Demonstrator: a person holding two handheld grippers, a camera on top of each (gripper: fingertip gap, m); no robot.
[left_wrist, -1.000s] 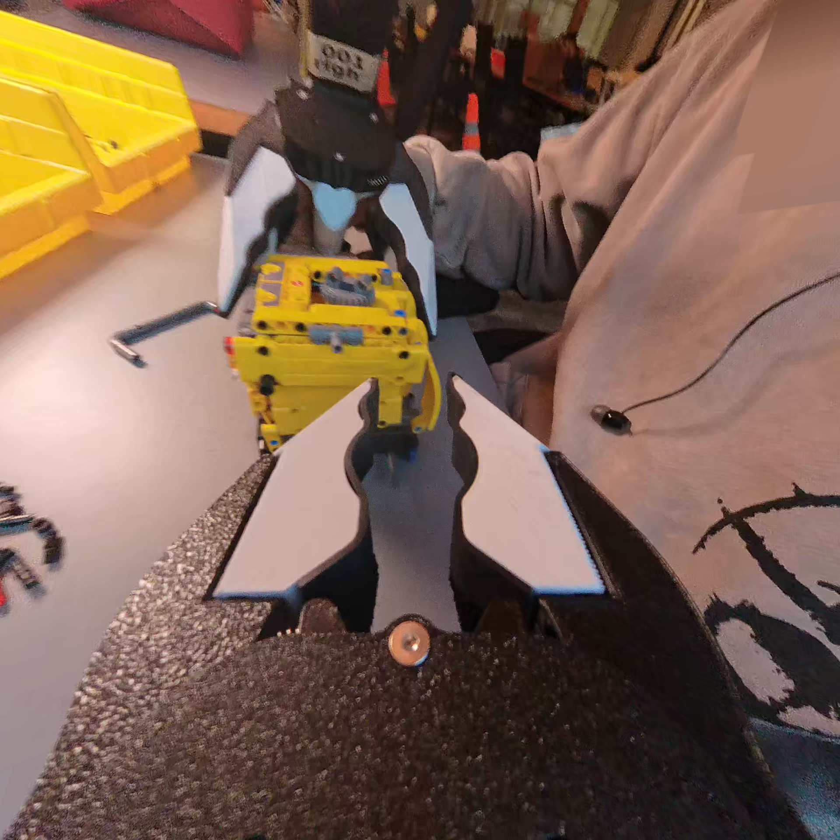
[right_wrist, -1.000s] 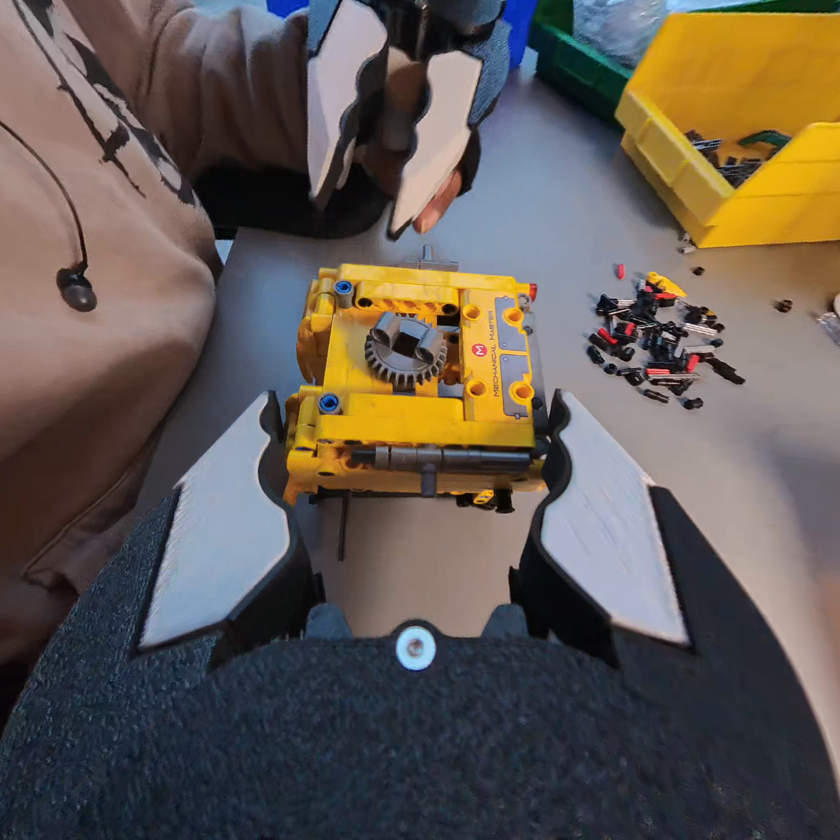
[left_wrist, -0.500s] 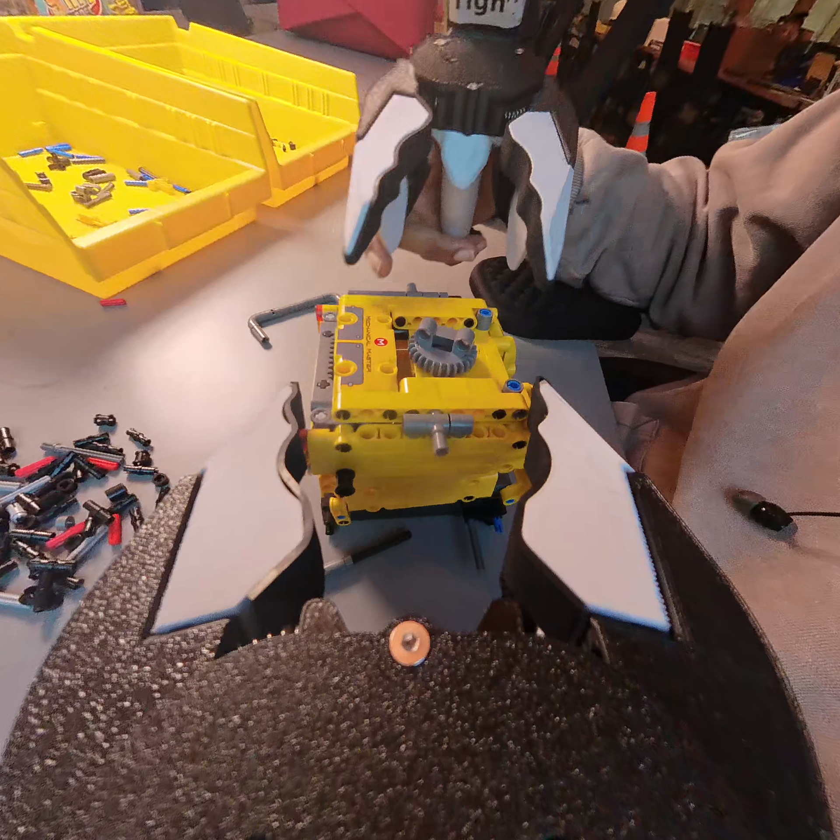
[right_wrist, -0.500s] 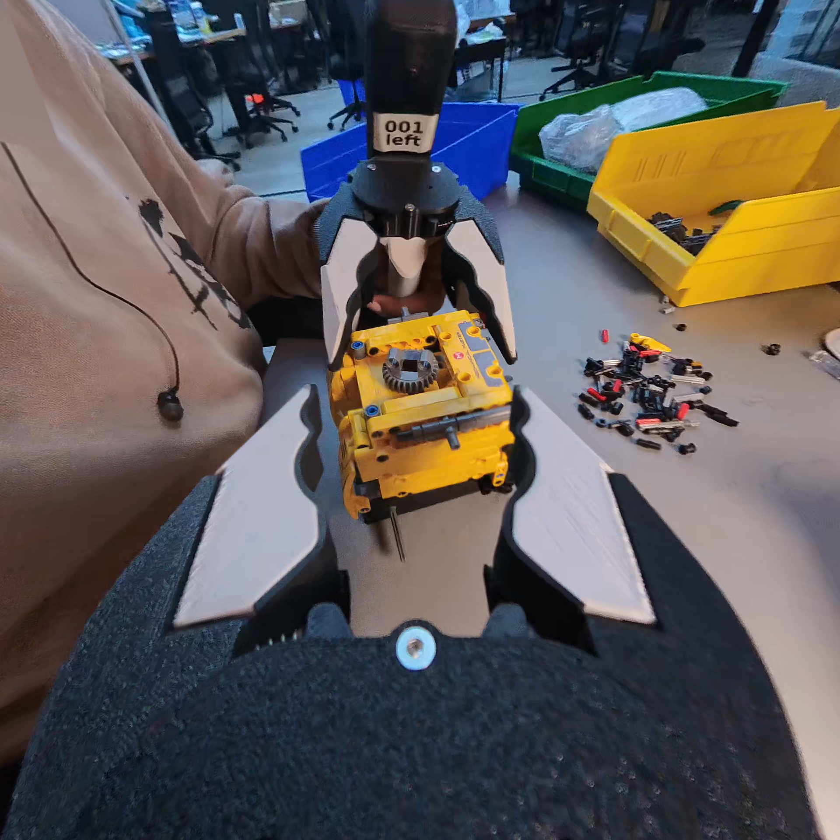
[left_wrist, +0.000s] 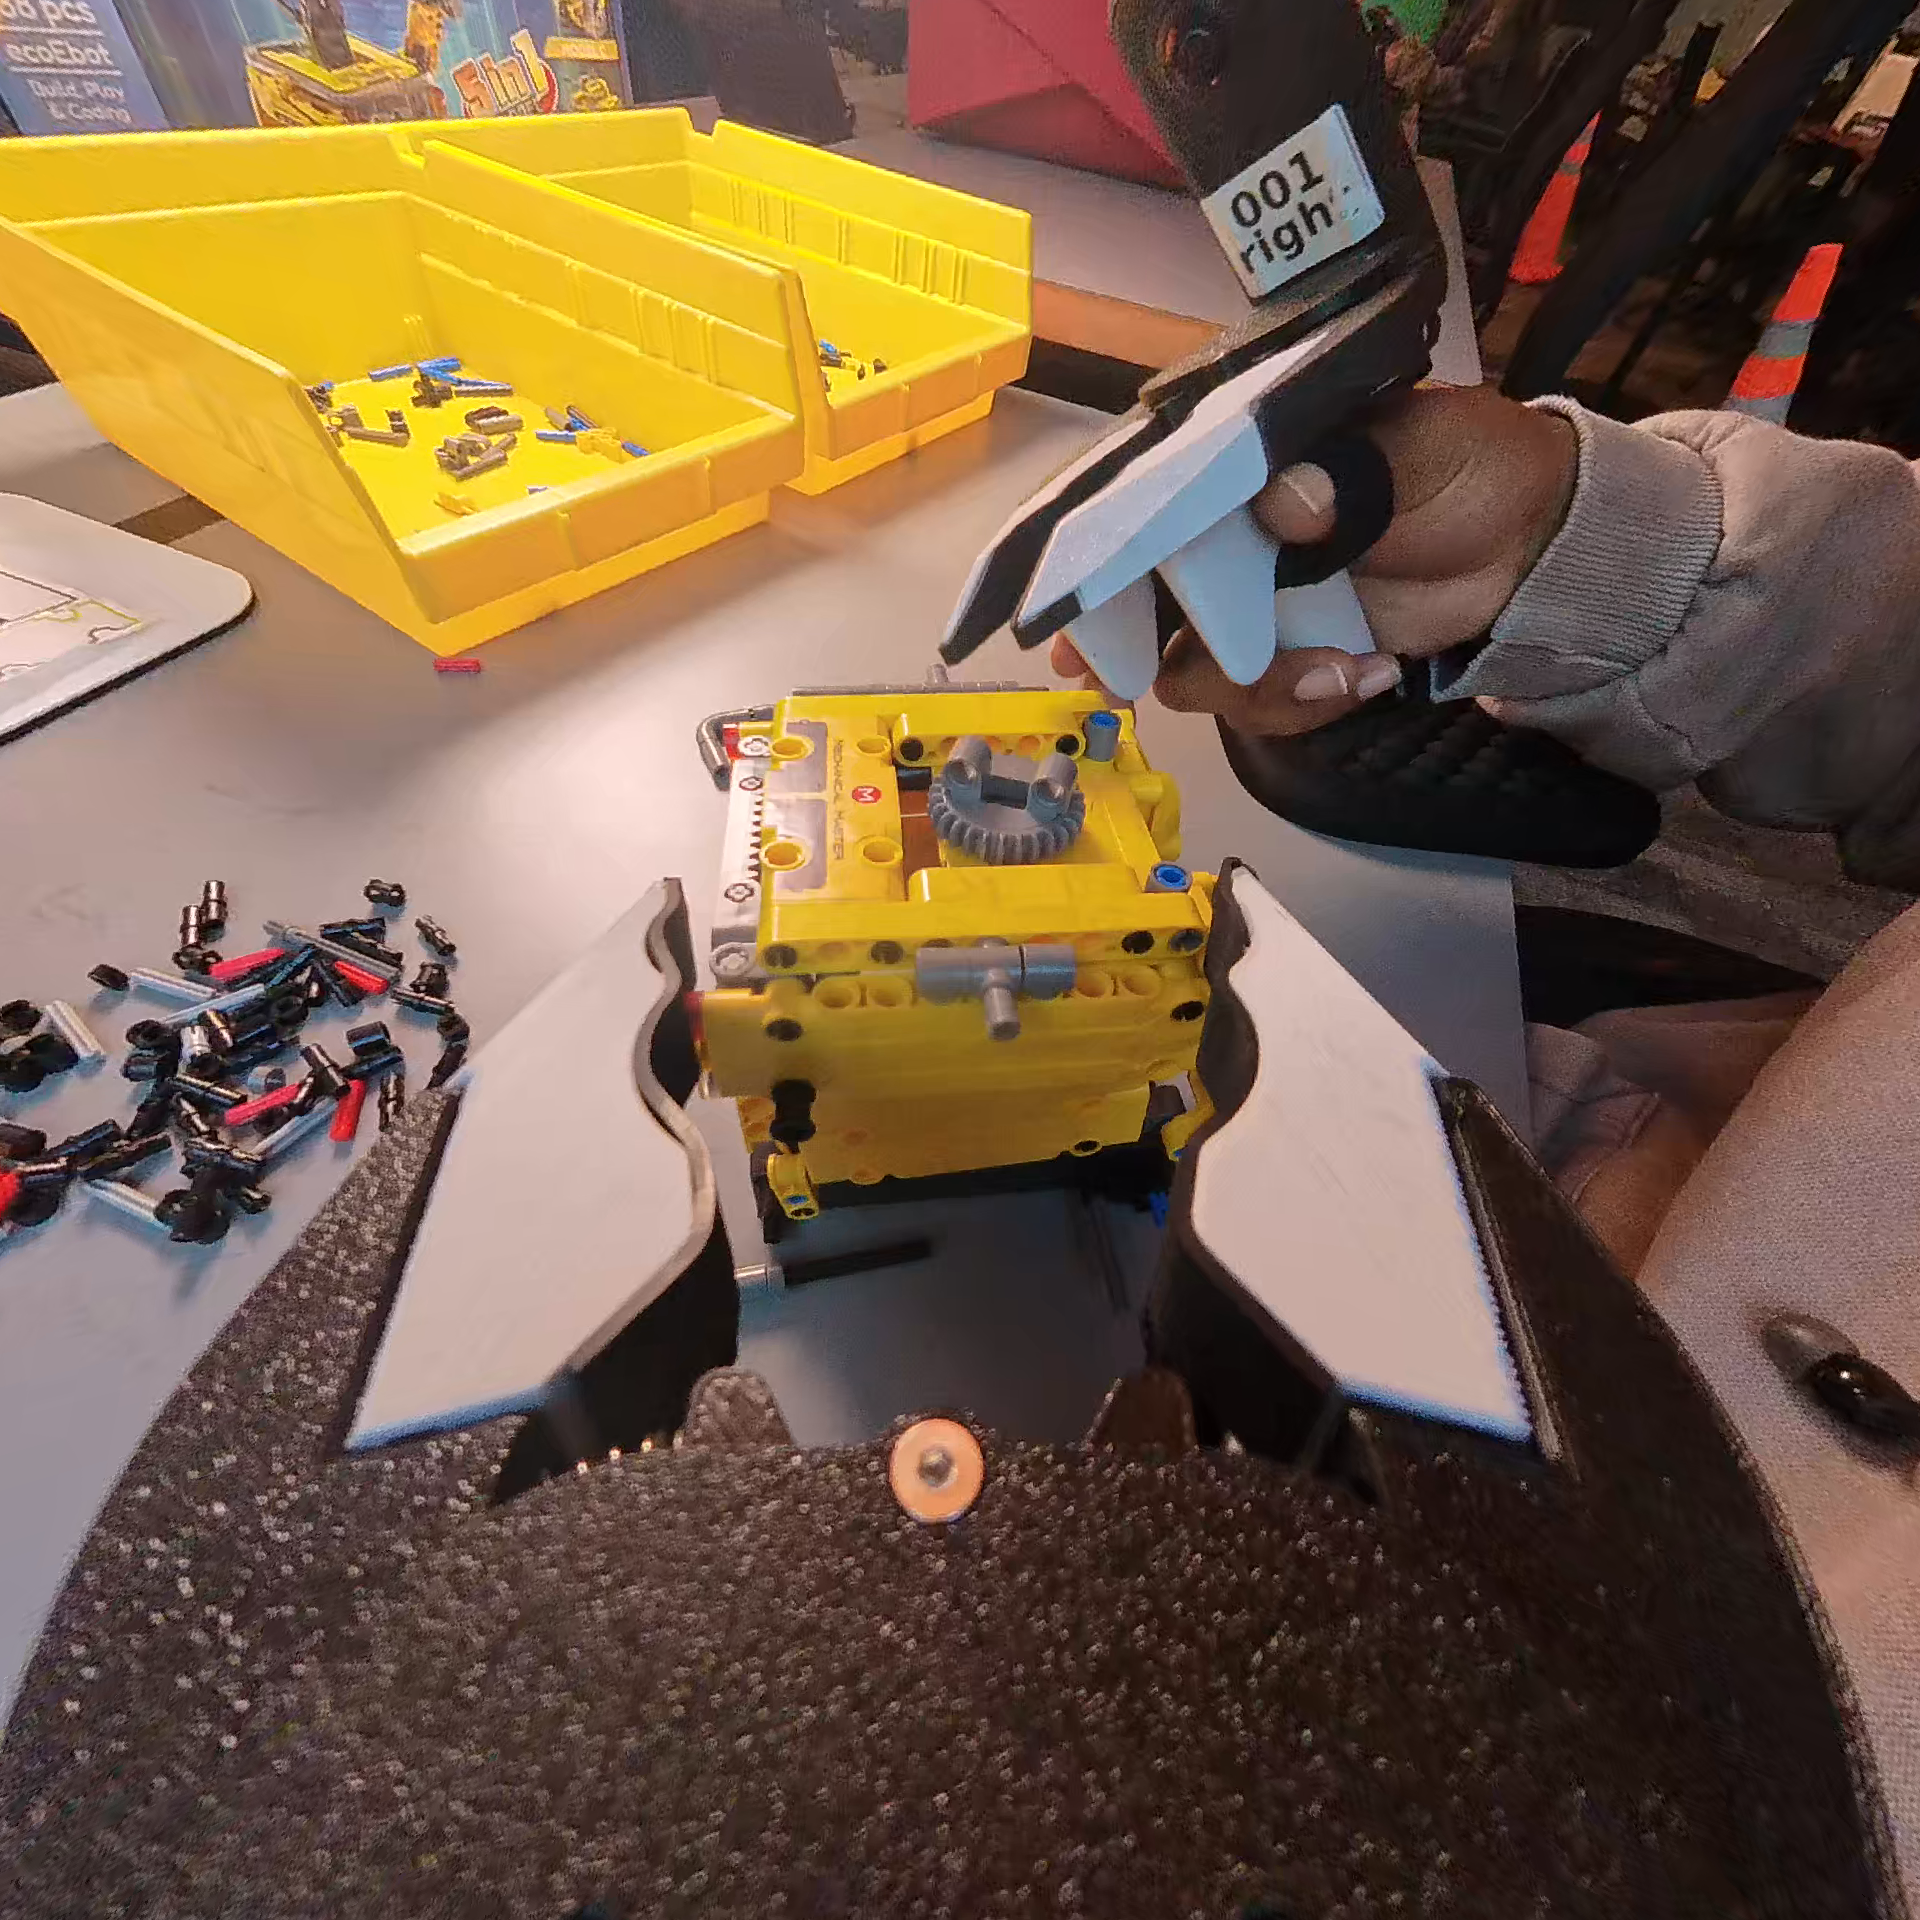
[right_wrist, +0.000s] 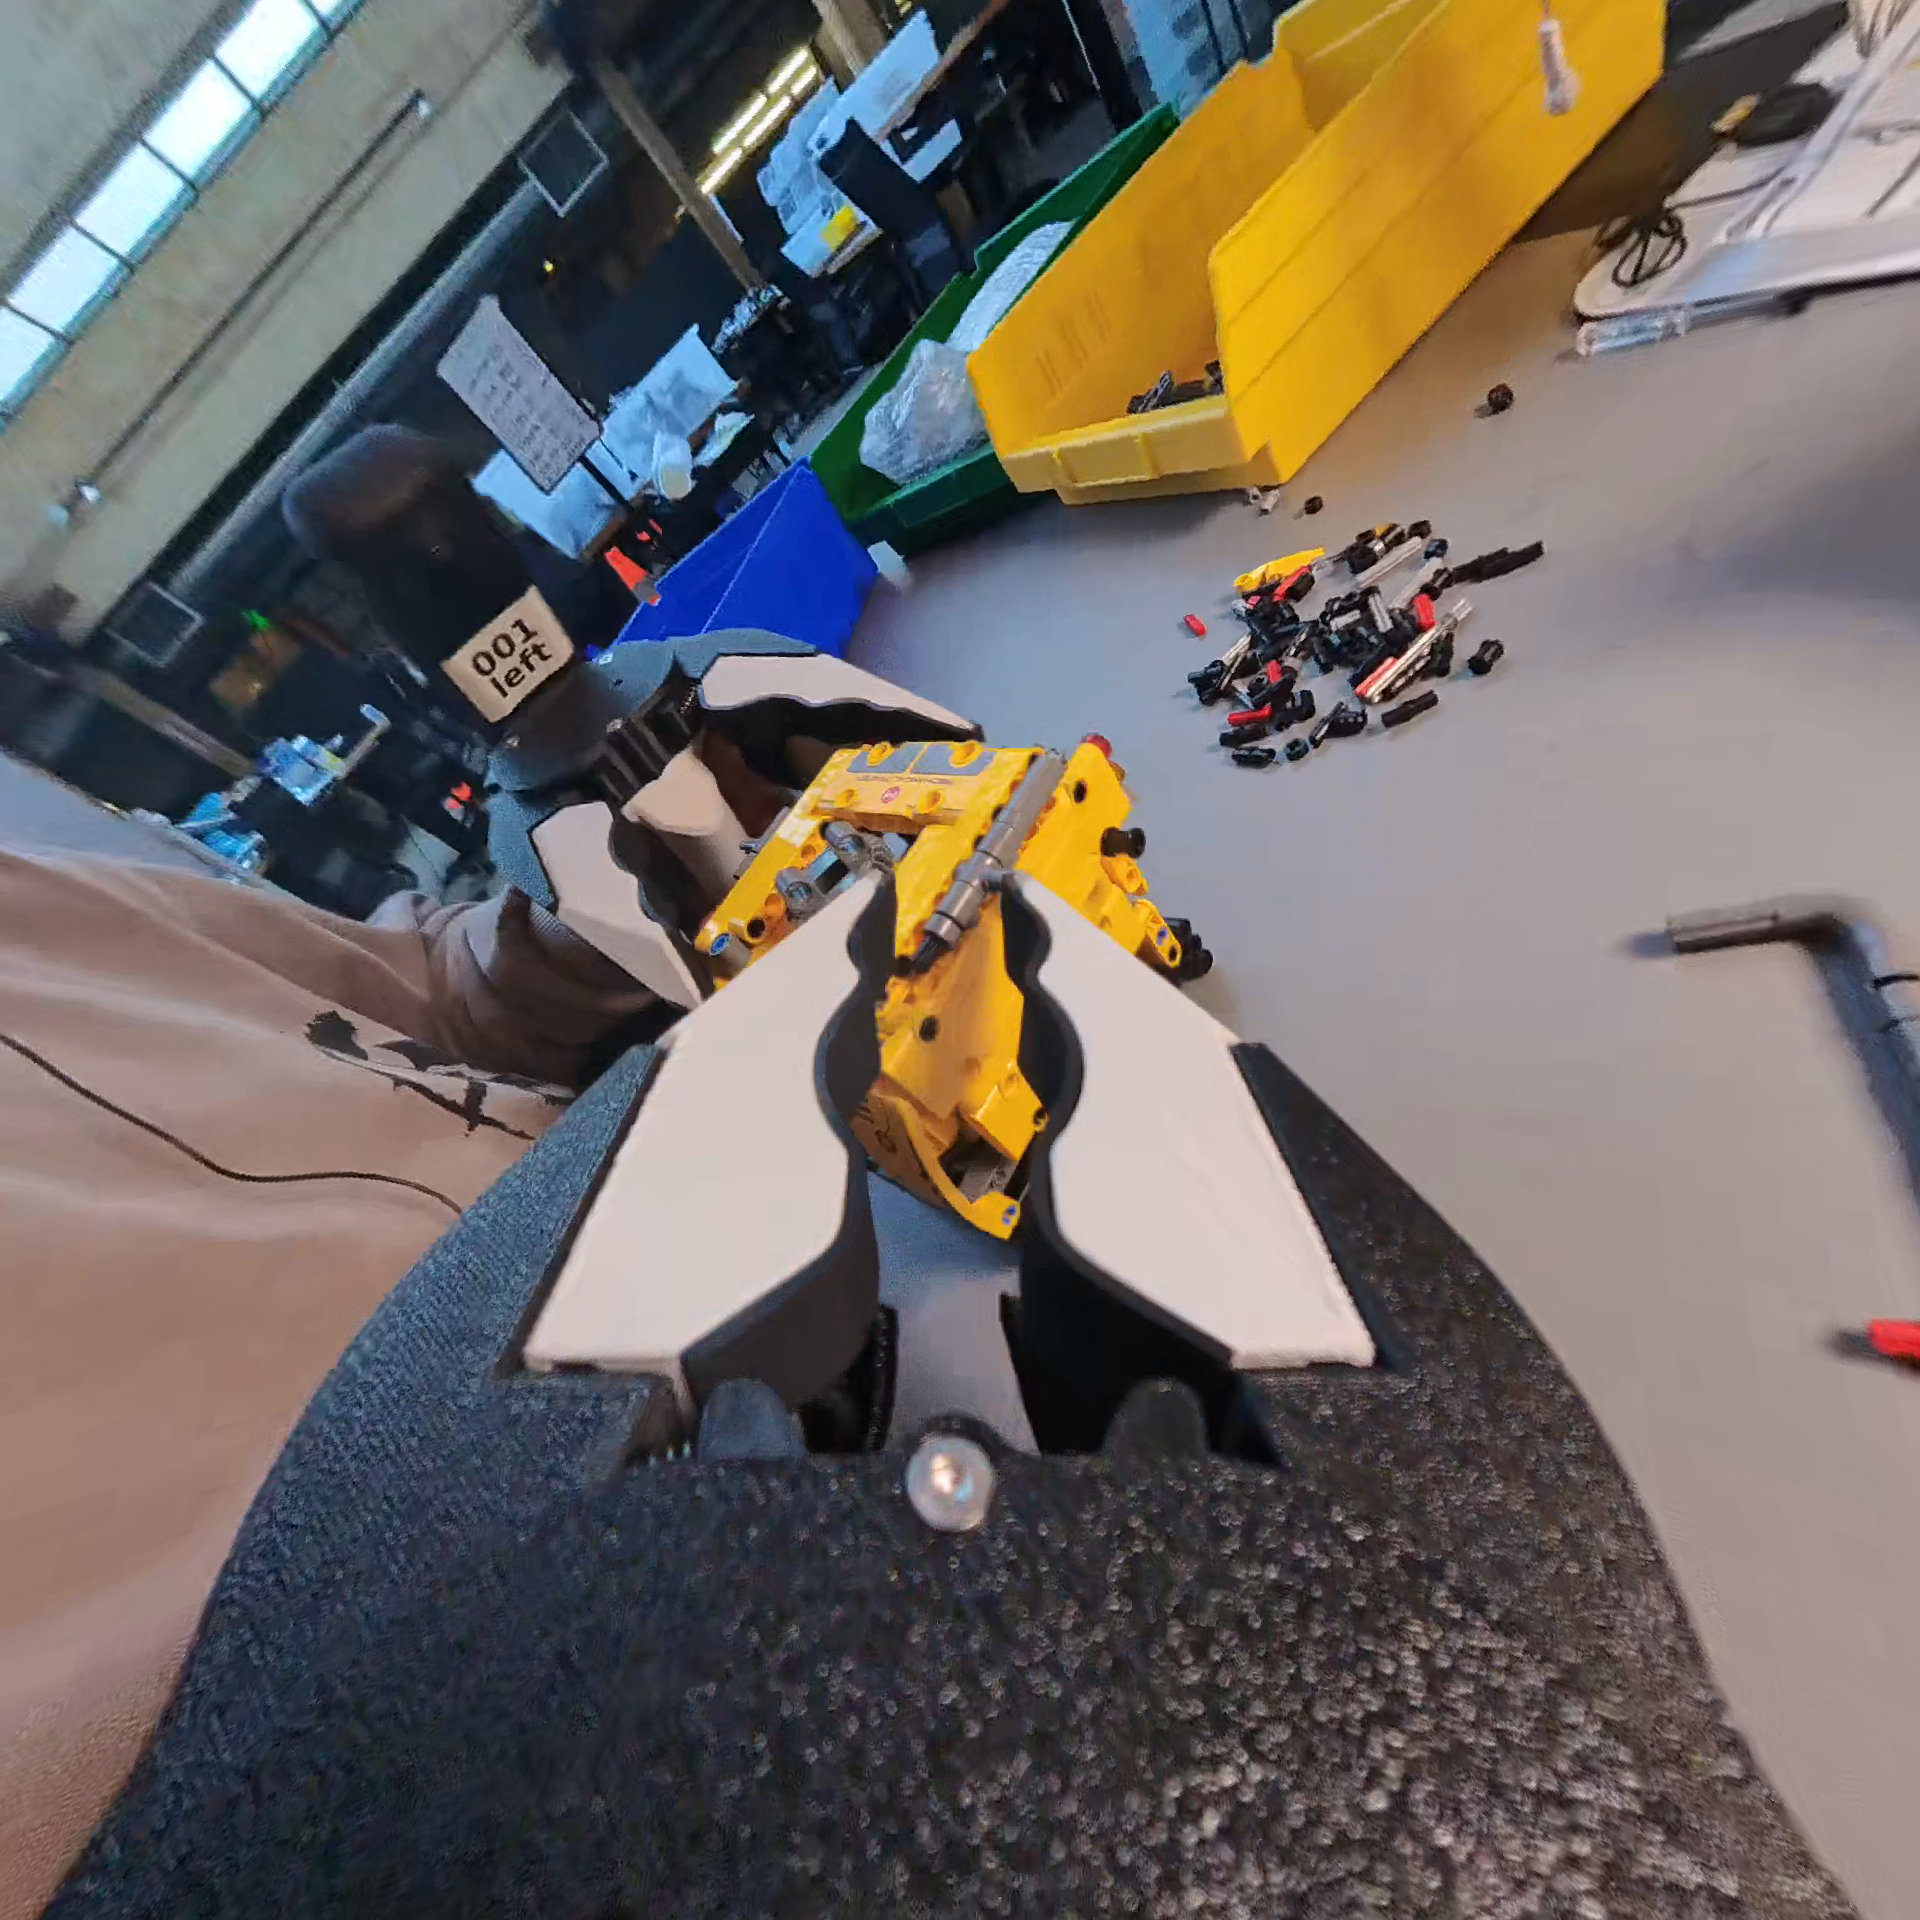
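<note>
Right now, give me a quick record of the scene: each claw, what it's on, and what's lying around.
Left claw: closed on both sides of the yellow brick model
Right claw: narrow, tips flanking the grey axle at the model's edge; grip unclear
Model top: grey gear
Nearby: loose black and red pins; yellow bins holding small parts

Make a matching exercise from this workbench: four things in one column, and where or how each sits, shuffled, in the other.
1. grey gear
2. loose pins
3. left hand-held gripper
4. yellow bin

A. heaped on the table
B. on top of the yellow model
C. one finger at each side of the yellow model
D. holding a few small parts

Pairs: 1-B, 2-A, 3-C, 4-D
</note>
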